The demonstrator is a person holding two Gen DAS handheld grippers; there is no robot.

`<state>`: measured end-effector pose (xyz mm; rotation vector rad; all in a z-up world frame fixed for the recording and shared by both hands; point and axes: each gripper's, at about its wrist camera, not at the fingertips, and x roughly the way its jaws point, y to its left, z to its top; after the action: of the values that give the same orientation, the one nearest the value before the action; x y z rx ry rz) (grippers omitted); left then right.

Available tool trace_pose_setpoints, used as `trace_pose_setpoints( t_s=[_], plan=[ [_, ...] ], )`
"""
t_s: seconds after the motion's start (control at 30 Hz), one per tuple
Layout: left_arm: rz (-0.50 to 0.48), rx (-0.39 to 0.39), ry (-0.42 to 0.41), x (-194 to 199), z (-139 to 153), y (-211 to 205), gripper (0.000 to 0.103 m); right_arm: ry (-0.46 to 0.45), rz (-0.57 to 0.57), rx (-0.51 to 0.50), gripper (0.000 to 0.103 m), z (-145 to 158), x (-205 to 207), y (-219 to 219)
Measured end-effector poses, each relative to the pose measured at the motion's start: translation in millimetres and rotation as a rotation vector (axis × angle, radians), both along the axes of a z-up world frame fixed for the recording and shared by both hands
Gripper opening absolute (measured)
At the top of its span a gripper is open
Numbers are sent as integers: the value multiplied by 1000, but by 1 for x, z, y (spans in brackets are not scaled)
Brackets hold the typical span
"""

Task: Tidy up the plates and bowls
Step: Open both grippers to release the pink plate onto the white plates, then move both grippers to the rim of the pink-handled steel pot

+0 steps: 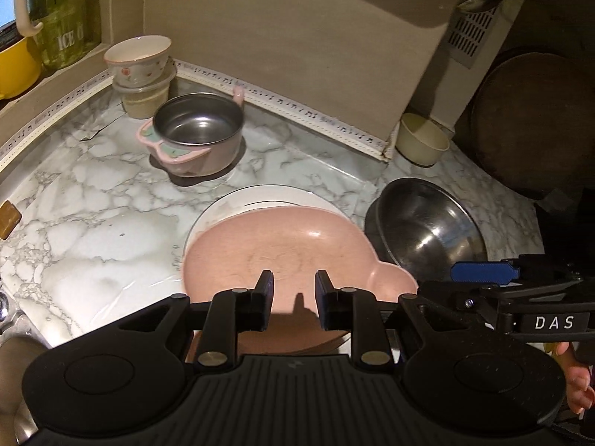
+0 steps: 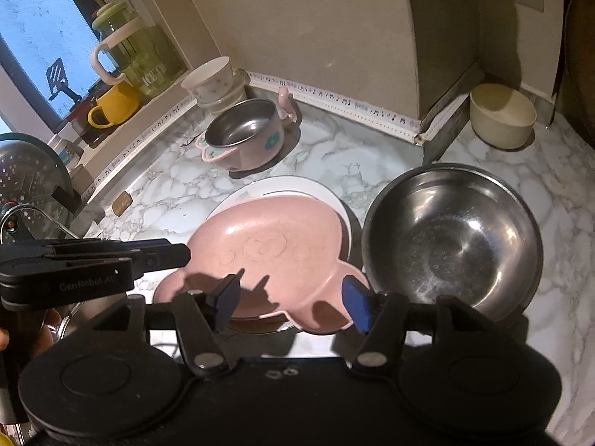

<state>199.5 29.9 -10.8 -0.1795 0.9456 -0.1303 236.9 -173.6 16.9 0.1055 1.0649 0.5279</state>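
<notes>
Pink plate (image 2: 275, 256) lies on white plate (image 2: 327, 195) (steel bowl (image 2: 453, 241) beside); left claw (image 1: 293, 299) and right claw (image 2: 293, 301) spread, empty.

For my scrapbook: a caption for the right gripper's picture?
Open right gripper above bear-shaped pink plate on round white plate, beside steel bowl.

Marble-pattern counter (image 1: 93, 230) carries a white plate (image 1: 238, 200) at centre, steel bowl (image 2: 452, 239) just right of it. Behind: pink-cased steel bowl (image 1: 199, 133), clear tub (image 1: 143, 100) (in the corner), cream bowl (image 2: 502, 115) far right.
</notes>
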Motion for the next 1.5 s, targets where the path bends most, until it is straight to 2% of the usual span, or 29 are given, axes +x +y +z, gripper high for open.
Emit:
trace_pose_setpoints(
  t_s=[0.03, 0.1, 0.17, 0.23, 0.33, 0.43, 0.53, 0.73, 0.83, 0.9, 0.93, 0.97, 1.23, 1.5],
  plan=[
    [-2, 0, -1, 0, 1, -2, 23, -3, -2, 1, 63, 1, 0, -2],
    [-2, -5, -6, 0, 2, -7, 32, -8, -3, 1, 64, 2, 1, -7],
    [3, -7, -18, 1, 4, -11, 62, -12, -9, 3, 64, 3, 3, -11],
    [0, 7, -40, 1, 6, -16, 69, -13, -21, 3, 64, 3, 5, -18],
    [-14, 15, -49, 5, 8, -25, 69, -10, -35, 4, 66, 3, 9, -27],
    [-1, 7, -59, 10, 9, -26, 78, -10, -46, -1, 72, 3, 15, -34],
    [26, 7, -64, 19, 9, -23, 78, -21, -35, -12, 80, 7, 23, -35],
    [87, 30, -68, 38, 8, -9, 79, -62, 6, -38, 89, 15, 46, -17],
    [121, 35, -79, 47, 8, 4, 82, -72, 24, -42, 90, 16, 59, -2],
    [134, 38, -87, 55, 9, 13, 89, -76, 28, -42, 90, 16, 67, 7],
    [140, 39, -91, 59, 9, 17, 99, -75, 28, -40, 91, 16, 72, 13],
    [148, 40, -95, 64, 9, 23, 103, -72, 26, -38, 91, 16, 76, 18],
    [212, 50, -57, 110, 7, 71, 103, -37, 0, -14, 91, 6, 110, 62],
    [284, 149, -35, 159, -12, 111, 103, -39, -11, -30, 88, -4, 147, 109]
  ],
)
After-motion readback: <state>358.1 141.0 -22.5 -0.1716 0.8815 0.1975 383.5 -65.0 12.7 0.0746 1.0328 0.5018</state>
